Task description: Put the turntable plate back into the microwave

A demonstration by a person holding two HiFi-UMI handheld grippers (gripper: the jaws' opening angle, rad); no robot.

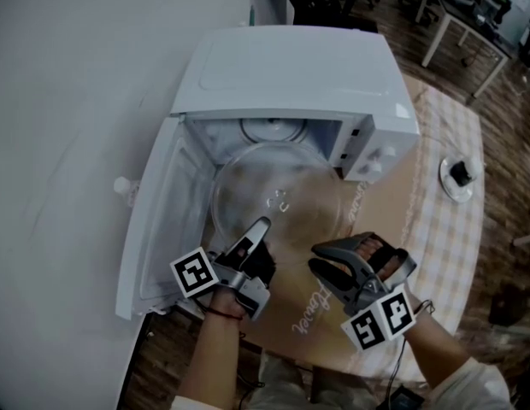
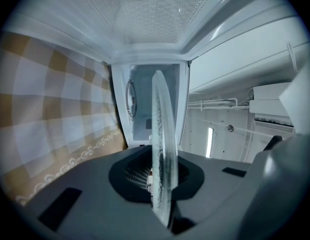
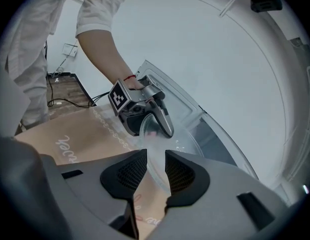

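Standing on the checked table [image 1: 444,186], white microwave [image 1: 291,67] has its door [image 1: 150,220] swung wide to the left. The cavity mouth is open toward the person, with bare table on the right. Glass turntable plate [image 1: 282,186] hangs roughly level, partway into that mouth, near rim out over the sill. Left gripper [image 1: 258,227] is clamped on the near rim; right gripper [image 1: 320,259], just beside it, has jaws narrowly parted with the rim in the gap, pads not visibly pressing.
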